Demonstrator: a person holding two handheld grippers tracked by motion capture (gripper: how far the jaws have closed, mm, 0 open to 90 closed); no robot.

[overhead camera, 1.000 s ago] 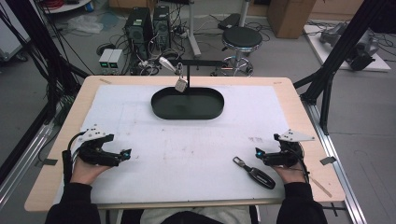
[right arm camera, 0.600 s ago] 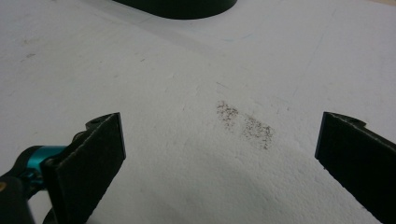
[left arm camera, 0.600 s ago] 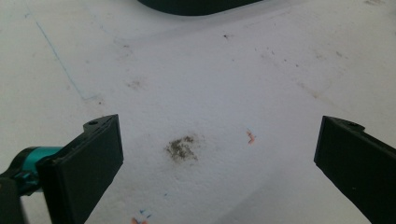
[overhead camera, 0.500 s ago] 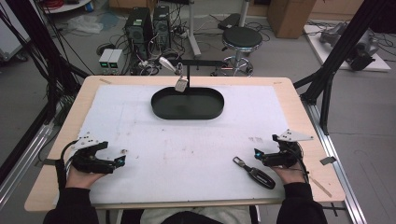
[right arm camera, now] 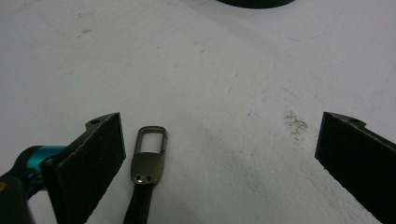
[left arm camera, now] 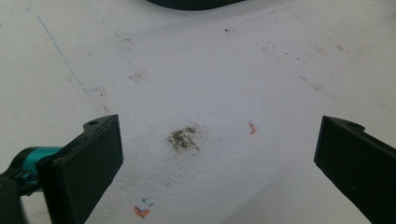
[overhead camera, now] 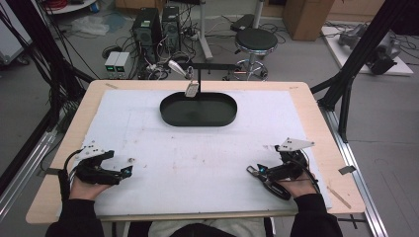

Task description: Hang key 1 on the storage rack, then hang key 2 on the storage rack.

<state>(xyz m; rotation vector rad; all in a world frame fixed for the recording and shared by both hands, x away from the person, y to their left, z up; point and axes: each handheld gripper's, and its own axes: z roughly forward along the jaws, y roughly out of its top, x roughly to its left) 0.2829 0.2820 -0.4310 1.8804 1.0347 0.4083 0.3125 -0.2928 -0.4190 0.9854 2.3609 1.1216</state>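
Observation:
A black key fob (overhead camera: 277, 189) with a strap and a grey metal clasp (right arm camera: 149, 158) lies on the white mat near the front right. My right gripper (overhead camera: 255, 171) hovers just over it, open. In the right gripper view the clasp lies between the wide-apart jaws of this gripper (right arm camera: 219, 154), close to the left one. My left gripper (overhead camera: 126, 171) rests low at the front left, open, its jaws (left arm camera: 219, 154) spread over bare stained mat with nothing between them. A black oval tray (overhead camera: 222, 118) sits at the back middle.
A thin black stand (overhead camera: 200, 81) rises behind the tray with a small tag (overhead camera: 191, 89) hanging from its arm. The white mat (overhead camera: 197, 158) covers most of the wooden table (overhead camera: 316, 113). A dark smudge (left arm camera: 183, 138) marks the mat ahead of the left gripper.
Both hands have drawn back towards the table's front edge. The right gripper now sits over the key fob; the left has dropped lower and slightly left.

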